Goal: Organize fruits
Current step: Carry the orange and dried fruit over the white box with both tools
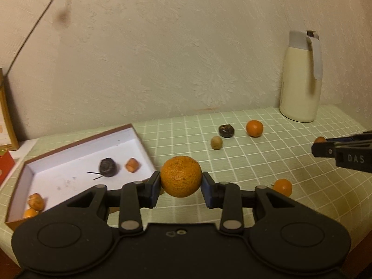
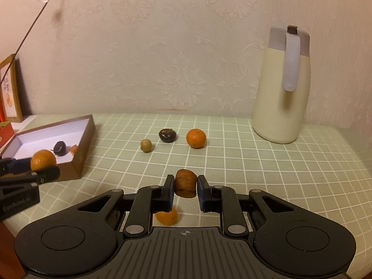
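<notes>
My left gripper point(image 1: 181, 183) is shut on a large orange point(image 1: 181, 176) and holds it above the tablecloth, just right of the open box point(image 1: 76, 160). The box holds a dark fruit point(image 1: 107, 167) and small orange-brown pieces point(image 1: 132, 165). My right gripper point(image 2: 185, 186) is shut on a small orange-brown fruit point(image 2: 185, 183), lifted above the cloth. On the cloth lie a small tangerine point(image 2: 196, 138), a dark fruit point(image 2: 167, 135), a small pale-green fruit point(image 2: 146, 145) and another tangerine point(image 2: 166, 217) under the right gripper.
A cream thermos jug point(image 2: 282, 86) stands at the back right by the wall. A framed picture point(image 2: 10, 90) and a red packet point(image 1: 5, 167) stand left of the box. The table's edge runs along the right.
</notes>
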The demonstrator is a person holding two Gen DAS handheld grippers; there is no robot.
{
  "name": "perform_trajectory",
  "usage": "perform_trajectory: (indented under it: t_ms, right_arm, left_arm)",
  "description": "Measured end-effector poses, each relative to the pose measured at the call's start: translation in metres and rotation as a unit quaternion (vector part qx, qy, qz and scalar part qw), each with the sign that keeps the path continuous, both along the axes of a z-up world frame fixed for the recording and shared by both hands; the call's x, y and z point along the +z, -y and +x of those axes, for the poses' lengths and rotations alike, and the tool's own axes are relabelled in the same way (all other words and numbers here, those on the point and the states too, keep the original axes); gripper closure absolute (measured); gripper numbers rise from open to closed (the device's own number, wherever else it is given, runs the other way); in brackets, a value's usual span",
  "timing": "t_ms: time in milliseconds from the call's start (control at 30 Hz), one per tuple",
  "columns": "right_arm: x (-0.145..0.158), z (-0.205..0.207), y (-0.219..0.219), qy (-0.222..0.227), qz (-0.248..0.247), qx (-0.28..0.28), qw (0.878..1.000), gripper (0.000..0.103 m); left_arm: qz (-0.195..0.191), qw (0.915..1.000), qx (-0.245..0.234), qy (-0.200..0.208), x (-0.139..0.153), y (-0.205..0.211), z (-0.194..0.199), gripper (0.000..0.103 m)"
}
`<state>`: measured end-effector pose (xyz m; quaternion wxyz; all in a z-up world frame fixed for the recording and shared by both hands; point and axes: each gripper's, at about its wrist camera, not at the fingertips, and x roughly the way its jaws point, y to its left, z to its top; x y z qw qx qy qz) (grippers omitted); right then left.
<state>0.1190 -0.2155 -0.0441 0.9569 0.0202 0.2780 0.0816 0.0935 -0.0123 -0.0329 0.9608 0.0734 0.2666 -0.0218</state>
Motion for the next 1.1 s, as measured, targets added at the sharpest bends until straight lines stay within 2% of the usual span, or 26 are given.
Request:
perform_trajectory:
  t_ms: [567, 1100]
  right_arm:
    - [0.013, -0.028, -0.068, 0.010, -0.009, 0.073, 0.997, 0.082]
    - [0.032, -0.037, -0.152, 0.037, -0.014, 0.157, 0.987, 0.082]
  left_arm:
    - [-0.015, 0.9975, 0.066, 0.019, 0.023, -0.070, -0.046, 0.076]
    - [-0.026, 0.9892, 0.140, 0.034, 0.034, -0.140, -0.073, 0.076]
